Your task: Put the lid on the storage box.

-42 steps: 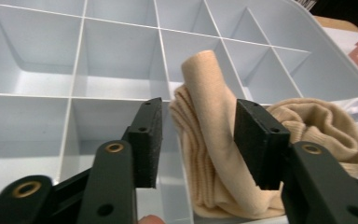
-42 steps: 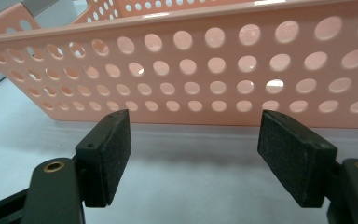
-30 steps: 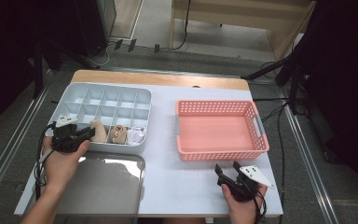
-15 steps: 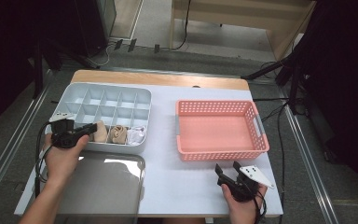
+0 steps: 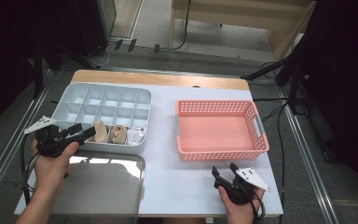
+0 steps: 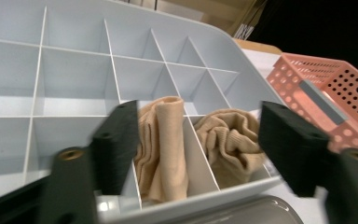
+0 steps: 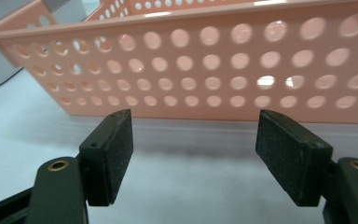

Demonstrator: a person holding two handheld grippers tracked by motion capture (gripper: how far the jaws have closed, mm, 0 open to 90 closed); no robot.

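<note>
Letting go looks like the step in hand: the left claw (image 6: 193, 149) has just been opening, spread with nothing pinched, over the beige sock (image 6: 161, 149) in the grey organizer's (image 5: 74, 100) front row, lower left of frame. Next, fetch another item. The right claw (image 5: 224, 175) idles spread, lower right.

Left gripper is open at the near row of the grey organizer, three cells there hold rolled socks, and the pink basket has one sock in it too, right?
Not quite: the pink basket is empty, as the high view shows. The rest stands: the left gripper is open, its jaws having just been opening with nothing clamped, at the near row of the grey organizer, where three cells hold rolled socks.
</note>
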